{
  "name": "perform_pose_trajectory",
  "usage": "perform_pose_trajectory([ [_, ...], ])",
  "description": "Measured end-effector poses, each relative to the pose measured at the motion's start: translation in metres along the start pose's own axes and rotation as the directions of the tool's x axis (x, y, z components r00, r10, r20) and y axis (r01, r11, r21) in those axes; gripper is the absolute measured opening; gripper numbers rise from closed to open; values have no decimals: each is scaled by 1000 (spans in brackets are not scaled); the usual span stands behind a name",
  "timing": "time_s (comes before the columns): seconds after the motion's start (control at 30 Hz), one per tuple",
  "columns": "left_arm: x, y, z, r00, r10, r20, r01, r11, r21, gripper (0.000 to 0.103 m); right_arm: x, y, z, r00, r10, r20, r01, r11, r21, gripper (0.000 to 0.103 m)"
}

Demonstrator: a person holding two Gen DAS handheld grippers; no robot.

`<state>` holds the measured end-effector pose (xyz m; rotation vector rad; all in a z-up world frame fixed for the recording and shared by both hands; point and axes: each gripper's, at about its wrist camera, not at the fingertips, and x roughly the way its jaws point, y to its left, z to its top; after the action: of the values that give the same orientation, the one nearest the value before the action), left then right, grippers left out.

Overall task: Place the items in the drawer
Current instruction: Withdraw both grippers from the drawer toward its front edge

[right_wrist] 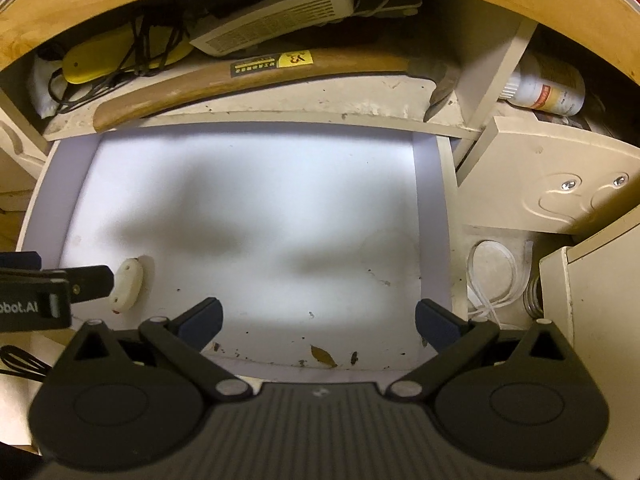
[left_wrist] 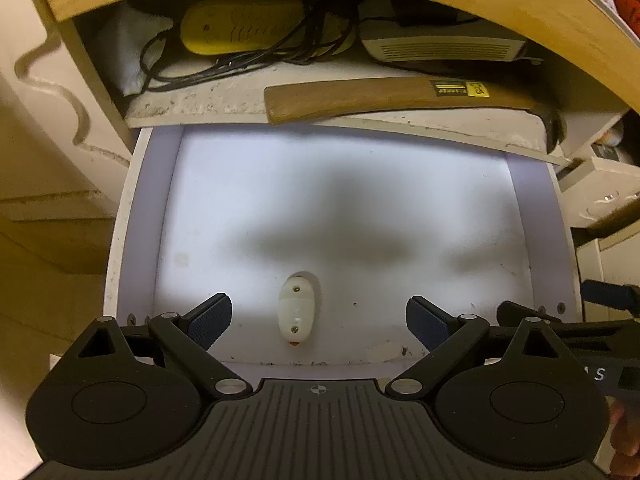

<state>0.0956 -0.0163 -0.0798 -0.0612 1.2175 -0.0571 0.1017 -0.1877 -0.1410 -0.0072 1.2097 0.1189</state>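
Drawer (left_wrist: 148,216) walls frame my working room: it stands pulled out under a shelf (left_wrist: 224,108), with a pale floor that is almost bare and side walls to the left and right. From the left wrist view I see the front edge just ahead of my left gripper (left_wrist: 319,322), and the back edge meeting the shelf lip. On that shelf a hammer (left_wrist: 384,98) lies along the lip, its wooden handle pointing left and its head at the right corner. Behind it sit a yellow case (left_wrist: 240,28) tangled in black cable (left_wrist: 224,62) and a white vented box (left_wrist: 444,46).

My left gripper's jaws stand wide apart and hold nothing. A small white plug (left_wrist: 296,312) lies on the drawer floor between the 2 fingers, near the front edge, touching neither pad.

From the right wrist view, my right gripper (right_wrist: 318,320) is also spread wide and empty, over the front right part of the drawer floor. The plug (right_wrist: 128,286) lies well off to its left, just beside the tip of the left gripper (right_wrist: 90,282) that enters from that side. A dry leaf (right_wrist: 323,356) and some dark specks lie by the front edge between the right fingers. Right of the drawer, a coiled white cord (right_wrist: 494,276) rests in a neighbouring compartment and a bottle (right_wrist: 546,88) lies on its side above.
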Motion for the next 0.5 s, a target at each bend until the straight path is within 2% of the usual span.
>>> perform_pose_trajectory([
  [0.2, -17, -9, -3, 1000, -2, 4, 2, 999, 37, 96, -8, 2, -1, 1000, 14, -3, -14, 1000, -5, 103],
  [0.5, -35, -11, -17, 999, 42, -31, -40, 997, 69, 96, -31, 5, -10, 999, 11, -30, -11, 999, -30, 103],
])
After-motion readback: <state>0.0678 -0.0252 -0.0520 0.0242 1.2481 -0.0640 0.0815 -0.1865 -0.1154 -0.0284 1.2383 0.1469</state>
